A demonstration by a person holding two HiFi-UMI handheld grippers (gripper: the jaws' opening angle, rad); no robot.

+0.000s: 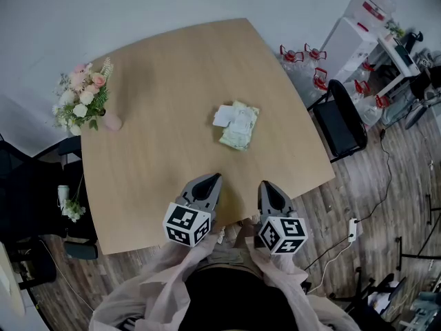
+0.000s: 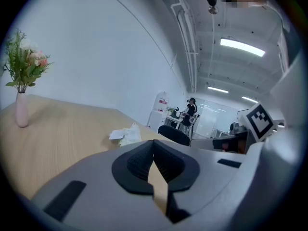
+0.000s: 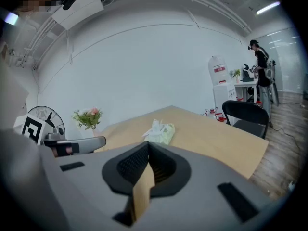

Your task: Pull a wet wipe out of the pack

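Note:
A pale green wet wipe pack (image 1: pixel 240 128) lies flat near the middle of the wooden table (image 1: pixel 158 81), with a white wipe (image 1: pixel 224 116) sticking out at its left end. Both grippers hover over the table's near edge, well short of the pack. My left gripper (image 1: pixel 216 177) has its jaws together and holds nothing. My right gripper (image 1: pixel 265 184) is likewise shut and empty. In the left gripper view the pack (image 2: pixel 129 135) lies ahead, beyond the shut left gripper (image 2: pixel 154 143). In the right gripper view the pack (image 3: pixel 160 131) sits ahead of the shut right gripper (image 3: pixel 148 146).
A pink vase of flowers (image 1: pixel 86 102) stands at the table's left corner. A black chair (image 1: pixel 342 119) and several red-capped water bottles (image 1: pixel 303 64) are off the right edge. A power strip (image 1: pixel 352 229) and cables lie on the wooden floor.

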